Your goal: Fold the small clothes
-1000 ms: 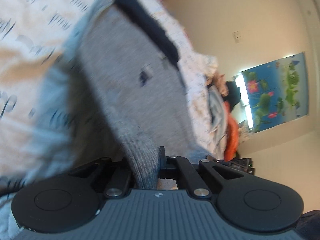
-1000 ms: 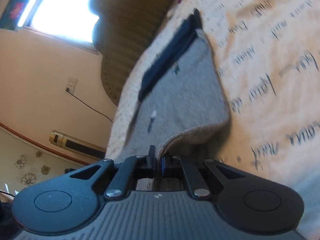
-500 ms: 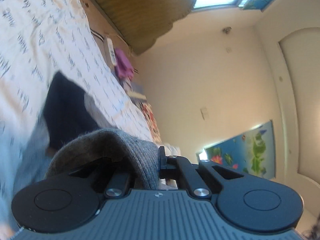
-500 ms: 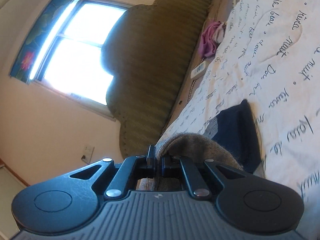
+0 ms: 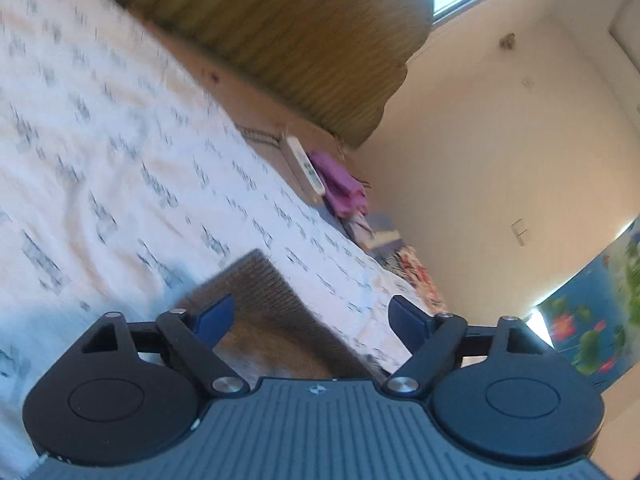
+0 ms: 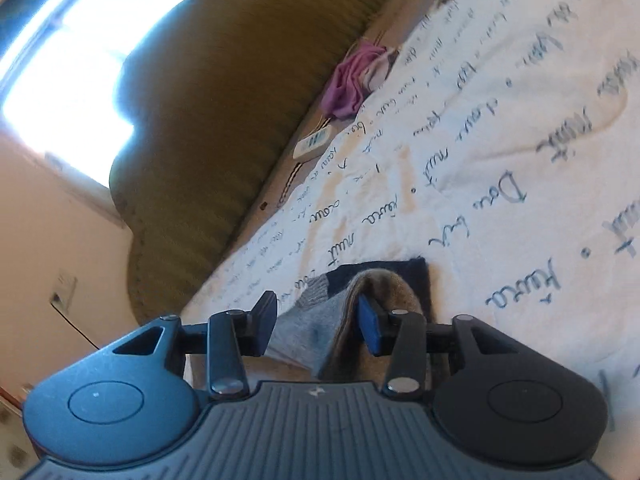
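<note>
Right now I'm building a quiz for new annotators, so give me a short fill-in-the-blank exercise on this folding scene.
1. The jaws of the left gripper stand ____.
2. The grey garment has a trim coloured dark ____.
3. The white remote control lies next to a crumpled cloth coloured ____.
4. The bedspread is printed with handwritten ____.

Missing words: open; navy; purple; words

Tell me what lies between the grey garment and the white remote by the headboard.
Only bare printed bedspread separates the grey garment from the white remote, as the right wrist view shows.
</note>
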### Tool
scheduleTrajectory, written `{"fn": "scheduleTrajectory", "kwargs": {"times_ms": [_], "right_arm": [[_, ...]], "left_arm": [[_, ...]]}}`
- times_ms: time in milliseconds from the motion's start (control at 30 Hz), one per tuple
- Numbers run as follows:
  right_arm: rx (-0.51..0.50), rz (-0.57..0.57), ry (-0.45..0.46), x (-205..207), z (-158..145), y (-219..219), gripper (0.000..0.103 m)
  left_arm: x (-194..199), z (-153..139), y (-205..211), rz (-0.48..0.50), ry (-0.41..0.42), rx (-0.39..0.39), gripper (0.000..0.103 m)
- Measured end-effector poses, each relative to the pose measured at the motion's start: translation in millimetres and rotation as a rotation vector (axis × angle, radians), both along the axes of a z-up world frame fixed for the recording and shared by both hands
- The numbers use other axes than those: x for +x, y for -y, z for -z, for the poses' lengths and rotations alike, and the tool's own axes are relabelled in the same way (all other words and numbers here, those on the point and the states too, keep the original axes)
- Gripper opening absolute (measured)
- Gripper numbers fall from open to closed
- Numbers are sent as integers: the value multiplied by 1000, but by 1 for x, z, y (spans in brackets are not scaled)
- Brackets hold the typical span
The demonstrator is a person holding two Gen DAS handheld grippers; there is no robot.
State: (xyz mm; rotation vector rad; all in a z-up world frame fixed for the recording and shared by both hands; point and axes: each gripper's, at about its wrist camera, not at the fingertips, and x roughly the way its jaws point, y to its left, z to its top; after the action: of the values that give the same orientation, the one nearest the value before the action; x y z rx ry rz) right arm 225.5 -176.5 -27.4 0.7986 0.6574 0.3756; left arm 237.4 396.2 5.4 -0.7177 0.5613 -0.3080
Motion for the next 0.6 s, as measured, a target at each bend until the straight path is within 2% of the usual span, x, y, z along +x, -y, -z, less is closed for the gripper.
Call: {"fn": "scheduleTrajectory", "kwargs": {"times_ms": [33, 100, 133, 167, 267, 333, 367, 433, 467, 533, 567, 600], "right_arm": [[-67, 9, 20, -2, -7, -2, 44], [-129, 8, 27, -1, -13, -2, 44], [-143, 7, 17, 2, -14, -2, 44], [-150, 5, 9, 5, -14, -4, 44], [-189, -31, -48, 16, -5, -9, 44], [-265, -44, -95, 26, 2, -18, 44], [-300, -44, -103, 29, 6, -21, 43], [-303, -41, -98, 34, 11, -22, 44], [-303, -38, -96, 37, 11, -23, 44], [-324, -42, -88, 43, 10, -25, 44], [-345, -56, -93, 46, 10, -28, 42], [-363, -64, -94, 48, 8, -29, 42]], "left_arm": [[-10, -6, 4, -29, 31, 111, 95], [-23, -10, 19, -48, 79, 376, 95], [-23, -6, 24, -40, 81, 451, 95], [-19, -1, 28, -28, 56, 491, 94], [-4, 20, 36, 30, -31, 476, 93], [9, 28, 44, 53, -63, 470, 91], [18, 32, 48, 62, -73, 465, 91], [36, 34, 58, 87, -91, 472, 90], [46, 37, 63, 97, -112, 491, 90], [68, 48, 73, 108, -190, 555, 79], [75, 53, 79, 105, -193, 596, 80], [77, 54, 84, 105, -168, 634, 69]]}}
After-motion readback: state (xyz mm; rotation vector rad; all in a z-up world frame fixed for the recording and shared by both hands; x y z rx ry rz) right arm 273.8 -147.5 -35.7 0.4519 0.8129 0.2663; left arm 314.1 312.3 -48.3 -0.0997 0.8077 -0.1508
